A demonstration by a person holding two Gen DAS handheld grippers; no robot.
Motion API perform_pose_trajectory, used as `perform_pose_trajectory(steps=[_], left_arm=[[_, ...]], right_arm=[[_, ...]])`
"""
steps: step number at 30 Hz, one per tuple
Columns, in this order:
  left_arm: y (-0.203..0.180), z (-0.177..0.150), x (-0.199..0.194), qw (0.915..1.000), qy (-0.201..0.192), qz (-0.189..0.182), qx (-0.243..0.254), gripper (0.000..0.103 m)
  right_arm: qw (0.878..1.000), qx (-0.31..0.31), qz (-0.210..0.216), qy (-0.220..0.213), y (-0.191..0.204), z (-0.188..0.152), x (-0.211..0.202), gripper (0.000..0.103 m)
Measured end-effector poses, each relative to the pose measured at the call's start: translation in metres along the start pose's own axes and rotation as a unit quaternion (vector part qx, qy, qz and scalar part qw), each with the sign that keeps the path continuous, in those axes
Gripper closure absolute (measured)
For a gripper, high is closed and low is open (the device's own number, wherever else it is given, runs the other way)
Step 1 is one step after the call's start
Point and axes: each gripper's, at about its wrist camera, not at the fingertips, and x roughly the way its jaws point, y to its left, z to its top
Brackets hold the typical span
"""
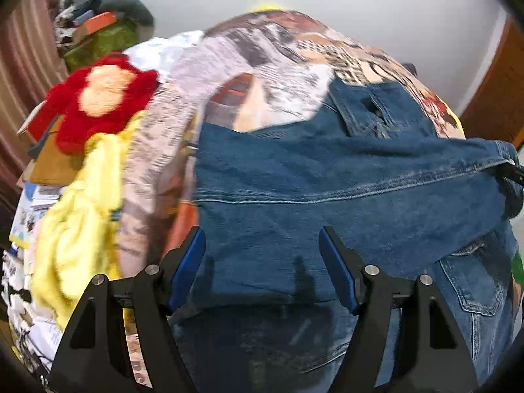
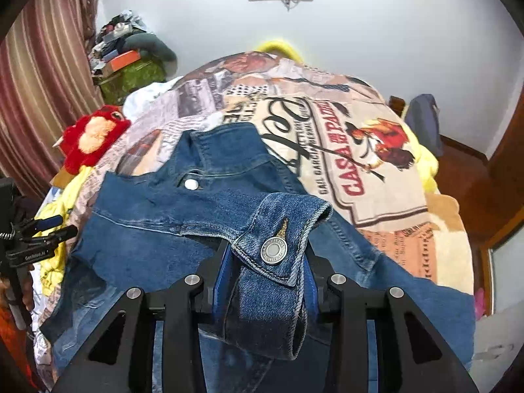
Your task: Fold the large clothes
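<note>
red plush toy (image 1: 98, 98) left, yellow cloth (image 1: 78, 222) beside

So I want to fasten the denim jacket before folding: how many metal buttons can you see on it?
2. A shiny button sits at the collar; an engraved cuff button is on the sleeve held in the right gripper. Others may be hidden under folds.

Jacket (image 2: 203, 203) lies on blanket (image 2: 376, 170); plush toy (image 2: 91, 137) left, clutter pile (image 2: 127, 62) behind.
</note>
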Motion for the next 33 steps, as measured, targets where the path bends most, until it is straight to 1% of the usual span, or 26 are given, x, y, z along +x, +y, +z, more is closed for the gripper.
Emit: perform_pose_trajectory(steps=[2,5,8,10,13,16,17,19,21,22,23,25,28,33], left_arm=[[-0.011,-0.002,0.009,0.9999,0.008,-0.005,0.013,0.032],[-0.028,-0.006,0.027,0.999,0.026,-0.012,0.034,0.032],[-0.038,-0.011,0.042,0.9979,0.044,-0.012,0.046,0.032],[-0.041,-0.013,0.049,0.9972,0.052,-0.008,0.053,0.032],[-0.044,-0.019,0.058,0.9962,0.064,-0.001,0.058,0.032],[-0.044,-0.024,0.059,0.9967,0.057,0.006,0.058,0.026],[-0.043,-0.024,0.059,0.9968,0.056,0.008,0.057,0.023],[-0.04,-0.026,0.06,0.9972,0.058,0.003,0.048,0.022],[-0.037,-0.028,0.059,0.9973,0.06,-0.001,0.041,0.02],[-0.036,-0.029,0.059,0.9973,0.061,-0.001,0.04,0.02],[-0.035,-0.03,0.058,0.9973,0.062,0.0,0.04,0.019],[-0.035,-0.033,0.056,0.9969,0.064,0.003,0.044,0.019],[-0.037,-0.036,0.05,0.9964,0.066,0.013,0.053,0.019],[-0.048,-0.032,0.027,0.9963,0.048,0.012,0.071,0.019]], right_arm=[[1.0,0.003,-0.008,0.013,-0.006,-0.006,0.008,0.067],[0.999,0.007,-0.021,0.047,-0.016,-0.02,0.031,0.067],[0.997,0.005,-0.033,0.067,-0.022,-0.035,0.048,0.067],[0.997,0.0,-0.037,0.073,-0.023,-0.042,0.055,0.067],[0.997,-0.007,-0.042,0.067,-0.023,-0.049,0.056,0.067],[0.996,-0.026,-0.055,0.071,-0.018,-0.052,0.057,0.065],[0.995,-0.034,-0.059,0.075,-0.017,-0.054,0.057,0.062],[0.993,-0.048,-0.076,0.082,-0.015,-0.056,0.058,0.051],[0.99,-0.062,-0.105,0.076,-0.014,-0.059,0.055,0.026],[0.988,-0.068,-0.119,0.07,-0.014,-0.06,0.051,0.021],[0.988,-0.071,-0.124,0.066,-0.015,-0.061,0.047,0.018],[0.989,-0.067,-0.12,0.061,-0.019,-0.063,0.036,0.018],[0.989,-0.056,-0.129,0.052,-0.026,-0.066,0.019,0.018],[0.991,-0.027,-0.132,0.023,-0.043,-0.069,-0.017,0.018]])
